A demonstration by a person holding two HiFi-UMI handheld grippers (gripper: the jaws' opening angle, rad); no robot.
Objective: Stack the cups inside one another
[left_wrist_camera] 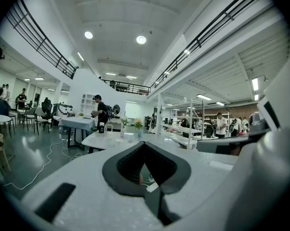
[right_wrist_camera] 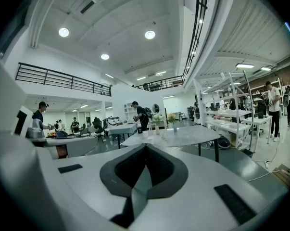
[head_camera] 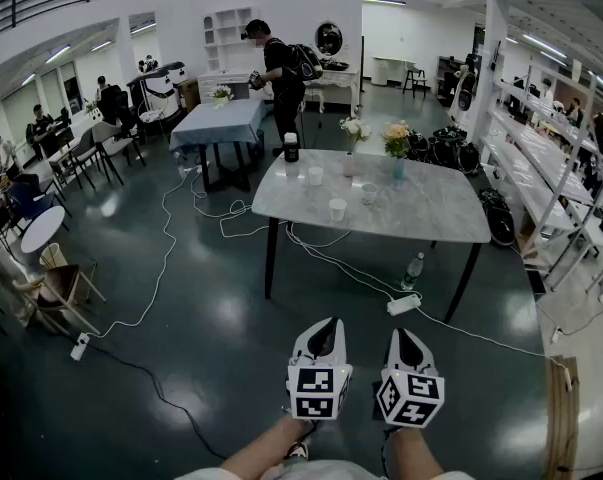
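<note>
While both pairs of fingers are pressed together on nothing, your left gripper and right gripper hang over the floor, well short of the bench. The cups stand apart there, too small to count surely.

The worktop was pale grey, the cups white, the floor dark grey; the left gripper and right gripper were white with black-and-white square markers.
</note>
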